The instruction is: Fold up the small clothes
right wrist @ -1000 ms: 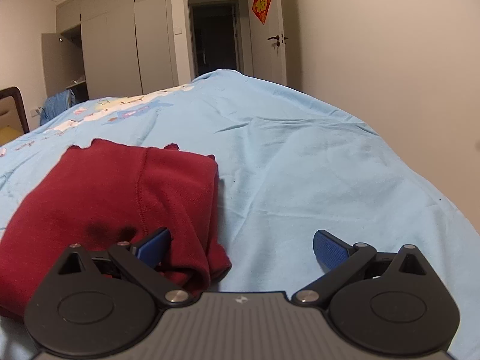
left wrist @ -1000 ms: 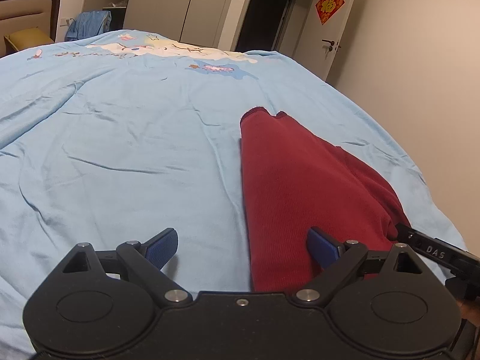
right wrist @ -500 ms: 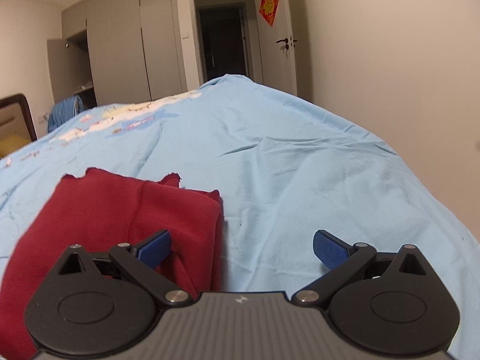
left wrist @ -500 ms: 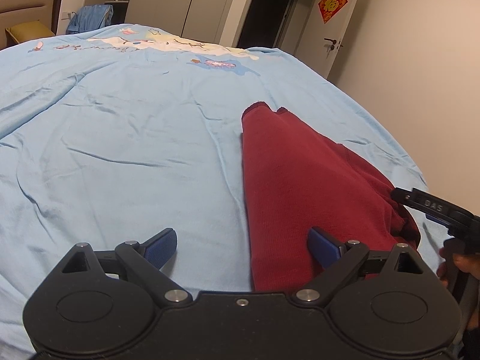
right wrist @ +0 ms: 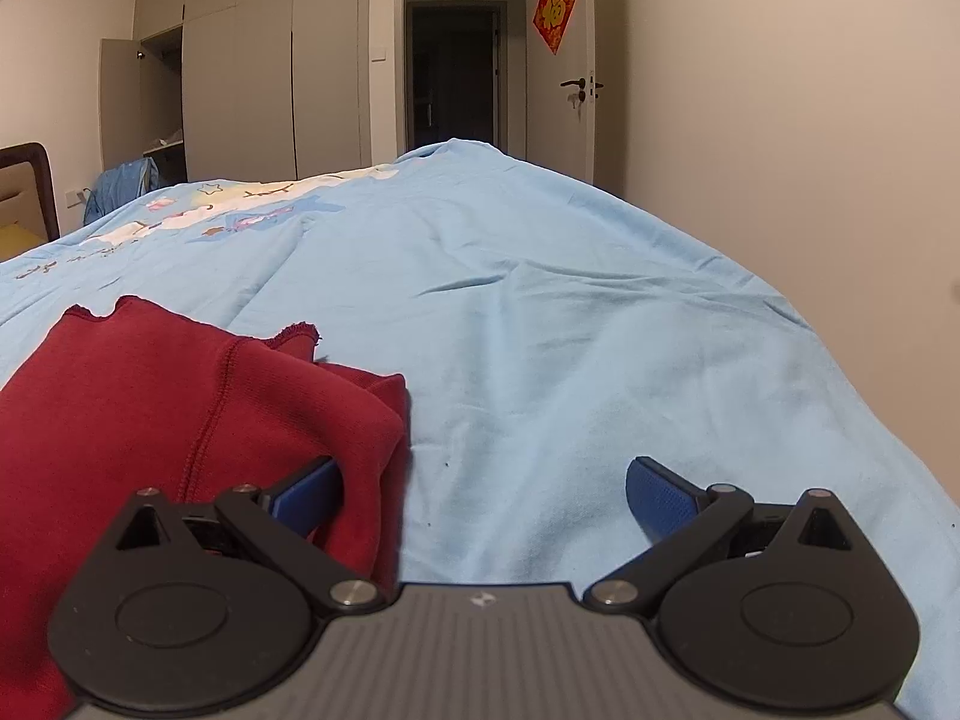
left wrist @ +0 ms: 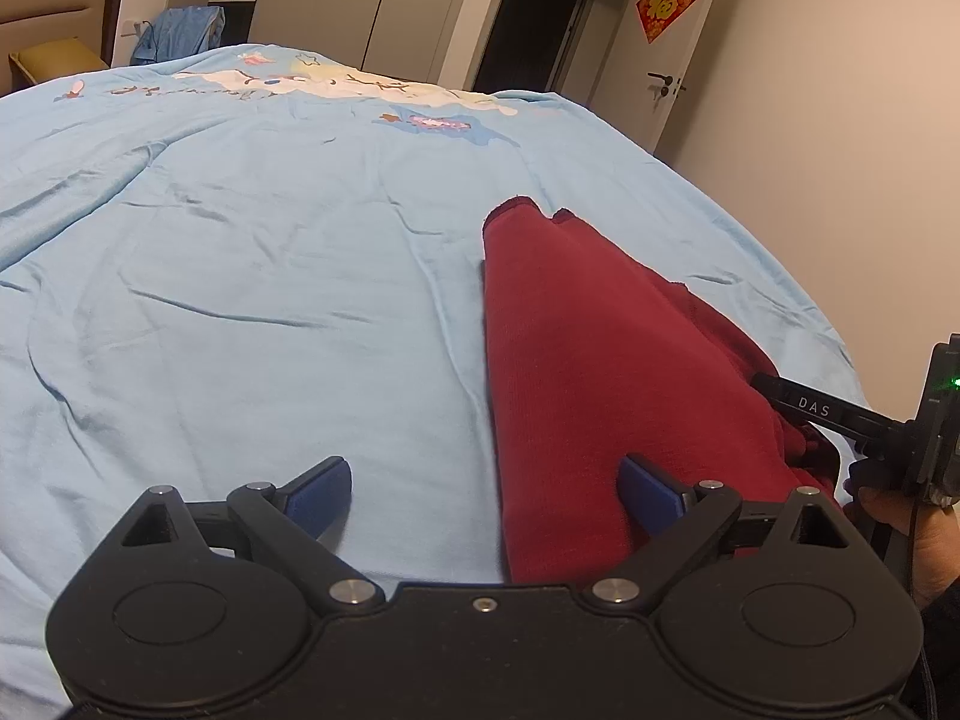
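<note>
One wide bed covered by a light blue, creased cotton sheet (left wrist: 252, 276) fills both views; a band of pale cartoon print (left wrist: 336, 84) runs across its far end. On the sheet lies one dark red knitted garment (left wrist: 576, 360), folded into a long narrow shape with a raw, slightly frayed far edge and one stitched seam (right wrist: 207, 420) running along it. From the left wrist camera it lies right of centre, reaching from near the camera toward the middle of the bed; from the right wrist camera it sits at the lower left.

Behind the bed stand one grey built-in wardrobe (right wrist: 240, 72) with one door ajar, one dark open doorway (right wrist: 453, 72) and one pale closed door (right wrist: 561, 78) bearing one red diamond-shaped paper decoration (right wrist: 555, 9). One brown padded headboard (left wrist: 54, 12) and one heap of blue cloth (left wrist: 180, 33) are at the far left.

Two black grippers are in view, each with two blue-padded fingers. The left gripper (left wrist: 486, 480) has its fingers spread wide and holds nothing: the left finger is over bare sheet, the right finger (left wrist: 651, 489) over the garment's near end. The right gripper (right wrist: 483, 492) is likewise spread wide and empty, its left finger (right wrist: 306, 495) against the garment's right-hand fold, its right finger over bare sheet. One hand (left wrist: 900, 516) shows at the left camera's right edge.
</note>
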`<action>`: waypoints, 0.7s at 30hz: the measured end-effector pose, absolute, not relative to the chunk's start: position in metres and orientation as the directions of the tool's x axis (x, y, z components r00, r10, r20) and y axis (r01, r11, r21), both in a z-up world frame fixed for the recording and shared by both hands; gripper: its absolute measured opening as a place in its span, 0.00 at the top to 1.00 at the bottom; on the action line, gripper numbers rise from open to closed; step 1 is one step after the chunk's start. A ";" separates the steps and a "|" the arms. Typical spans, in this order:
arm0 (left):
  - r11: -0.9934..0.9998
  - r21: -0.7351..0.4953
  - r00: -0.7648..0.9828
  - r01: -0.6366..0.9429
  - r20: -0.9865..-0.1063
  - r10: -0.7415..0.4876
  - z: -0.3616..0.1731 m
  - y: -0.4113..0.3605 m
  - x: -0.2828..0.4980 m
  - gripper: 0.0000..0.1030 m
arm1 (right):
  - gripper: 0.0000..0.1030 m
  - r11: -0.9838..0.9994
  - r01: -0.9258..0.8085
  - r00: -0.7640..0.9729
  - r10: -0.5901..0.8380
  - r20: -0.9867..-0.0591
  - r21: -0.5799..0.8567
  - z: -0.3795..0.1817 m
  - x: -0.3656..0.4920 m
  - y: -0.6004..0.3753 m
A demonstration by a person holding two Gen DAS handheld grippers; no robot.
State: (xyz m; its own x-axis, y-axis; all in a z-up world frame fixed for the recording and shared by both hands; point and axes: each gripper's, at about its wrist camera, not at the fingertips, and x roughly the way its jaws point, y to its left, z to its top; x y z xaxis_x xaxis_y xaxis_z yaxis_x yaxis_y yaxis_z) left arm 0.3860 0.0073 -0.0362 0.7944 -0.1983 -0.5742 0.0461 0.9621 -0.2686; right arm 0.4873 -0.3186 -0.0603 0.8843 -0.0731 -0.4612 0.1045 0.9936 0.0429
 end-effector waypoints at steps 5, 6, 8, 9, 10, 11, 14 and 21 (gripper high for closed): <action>0.962 -0.267 0.794 0.049 -0.575 -0.200 -0.036 0.007 0.385 0.07 | 0.00 0.990 0.105 0.882 -0.051 -0.468 0.090 -0.060 0.494 -0.328; 0.963 -0.265 0.794 0.050 -0.574 -0.199 -0.036 0.006 0.385 0.07 | 0.00 0.990 0.107 0.883 -0.052 -0.467 0.093 -0.059 0.497 -0.330; 0.964 -0.262 0.793 0.052 -0.576 -0.200 -0.036 0.006 0.384 0.07 | 0.00 0.992 0.106 0.886 -0.062 -0.459 0.070 -0.055 0.503 -0.329; 0.964 -0.261 0.792 0.052 -0.578 -0.199 -0.035 0.005 0.384 0.07 | 0.00 0.994 0.101 0.889 -0.067 -0.454 0.050 -0.053 0.505 -0.328; 0.965 -0.258 0.792 0.051 -0.578 -0.197 -0.035 0.005 0.384 0.07 | 0.00 0.995 0.096 0.891 -0.073 -0.448 0.028 -0.051 0.507 -0.326; 0.966 -0.254 0.792 0.051 -0.579 -0.194 -0.035 0.005 0.384 0.07 | 0.00 0.996 0.093 0.895 -0.080 -0.439 0.008 -0.049 0.507 -0.323; 0.967 -0.251 0.791 0.051 -0.581 -0.193 -0.034 0.005 0.385 0.07 | 0.00 0.996 0.087 0.914 -0.083 -0.398 -0.007 -0.042 0.498 -0.323; 0.965 -0.258 0.788 0.051 -0.583 -0.197 -0.037 0.005 0.387 0.06 | 0.01 0.923 -0.004 0.899 0.172 -0.402 0.384 -0.039 0.488 -0.371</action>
